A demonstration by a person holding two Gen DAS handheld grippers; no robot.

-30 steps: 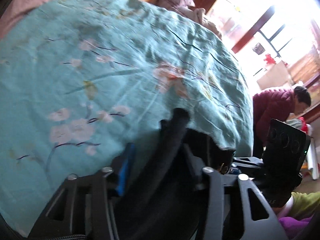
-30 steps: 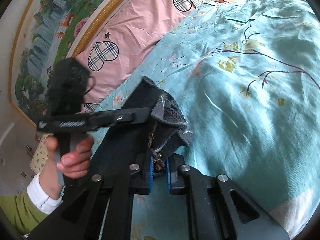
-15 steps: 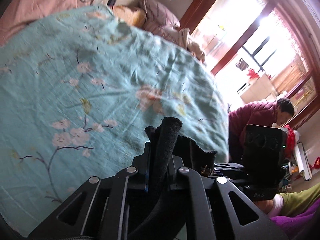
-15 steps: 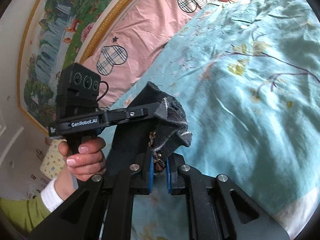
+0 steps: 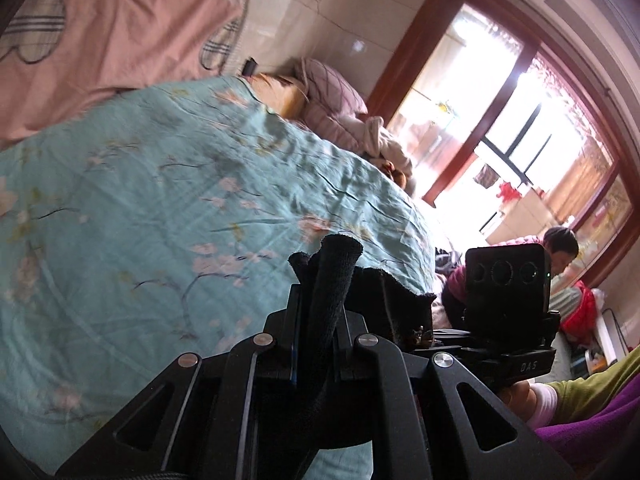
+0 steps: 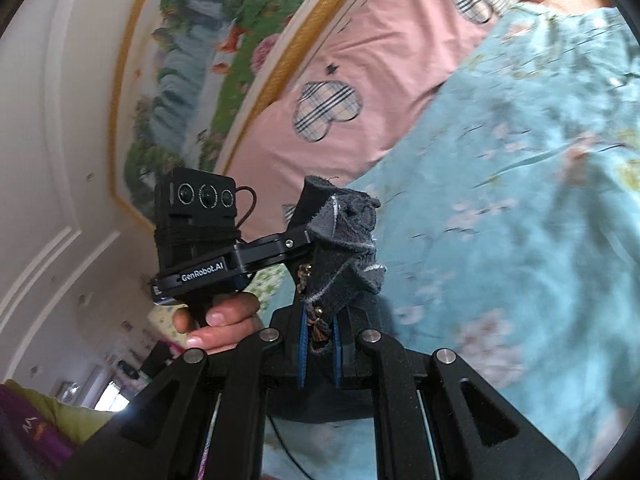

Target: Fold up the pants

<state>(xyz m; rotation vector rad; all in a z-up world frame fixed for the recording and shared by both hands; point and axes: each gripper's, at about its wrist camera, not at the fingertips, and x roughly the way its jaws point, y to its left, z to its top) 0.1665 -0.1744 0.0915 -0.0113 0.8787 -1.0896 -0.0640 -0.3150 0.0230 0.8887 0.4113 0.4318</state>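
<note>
Left wrist view: the left gripper (image 5: 316, 332) pinches the dark pants (image 5: 332, 280), the right gripper (image 6: 320, 344) pinches them too, up above the bed (image 5: 140, 208). I think they're being lifted; next, lay them flat.

A dark, thick fabric pair of pants (image 5: 334, 280) was held upright between the closed fingers of the black left gripper (image 5: 316, 332), above a teal bedspread printed with pink blossoms (image 5: 160, 208). The black right gripper (image 5: 506, 308) was seen just beside it, at the pants' ragged edge. A pink pillow with plaid hearts (image 5: 104, 40) lay beyond.
</note>
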